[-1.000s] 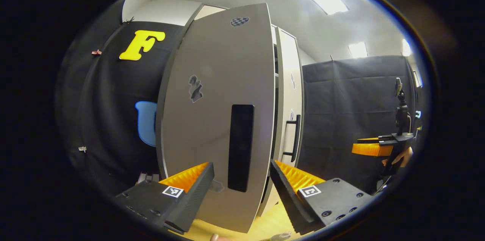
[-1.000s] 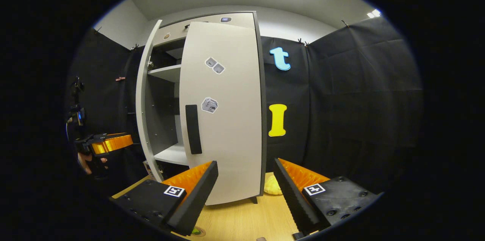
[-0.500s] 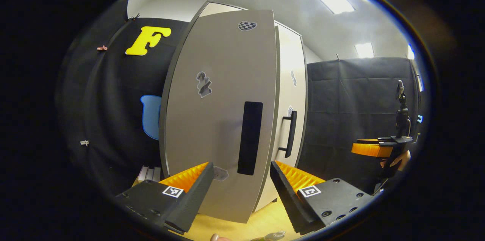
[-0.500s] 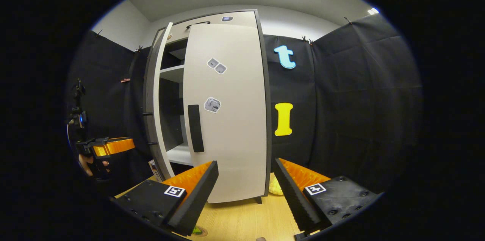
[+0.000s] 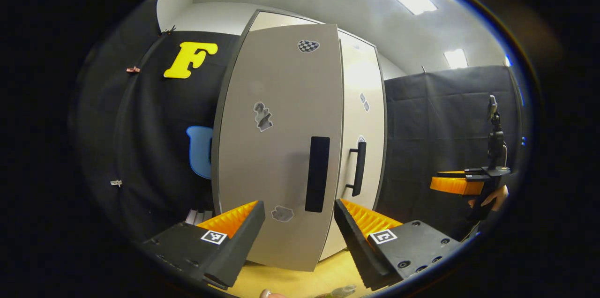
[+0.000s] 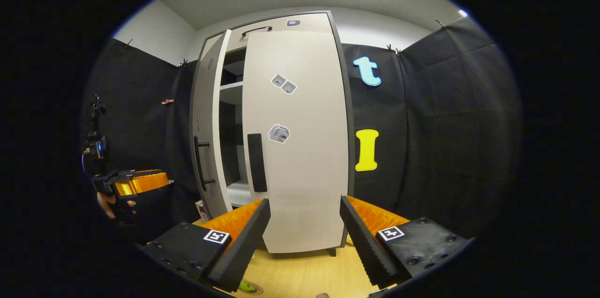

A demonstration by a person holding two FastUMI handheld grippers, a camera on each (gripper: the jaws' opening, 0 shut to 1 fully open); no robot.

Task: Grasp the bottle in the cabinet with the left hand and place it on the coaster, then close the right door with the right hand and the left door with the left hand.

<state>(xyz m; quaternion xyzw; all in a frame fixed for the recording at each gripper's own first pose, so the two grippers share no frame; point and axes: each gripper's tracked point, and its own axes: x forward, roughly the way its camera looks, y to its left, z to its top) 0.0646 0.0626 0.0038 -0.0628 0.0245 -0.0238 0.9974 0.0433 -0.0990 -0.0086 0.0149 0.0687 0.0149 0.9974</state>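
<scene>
Now the cabinet (image 6: pixel 281 26) stands tall on the wooden tabletop (image 6: pixel 304 274), its long axis upright, and its two doors are what the coming move turns on. From the right gripper view, the right door (image 6: pixel 300 148) looks flat against the cabinet front, while the left door (image 6: pixel 206 134) stands partly ajar, a dark gap with shelves showing between the two. From the left gripper view, the left door (image 5: pixel 281 148) lies straight ahead of the left gripper (image 5: pixel 297 232), close in front of its spread fingers, with its flat black handle (image 5: pixel 317 174) just above and between them; the right door (image 5: pixel 361 124) lies beyond it, to that view's right. I judge the left hand is the nearer one for the last push, which should go forward against the door's free edge by the handle. The right gripper (image 6: pixel 304 237) hangs off from the cabinet, also wide apart and holding nothing. The bottle (image 5: pixel 340 291) shows as a clear sliver at the bottom edge of the left gripper view; whether it sits on the coaster cannot be told.
</scene>
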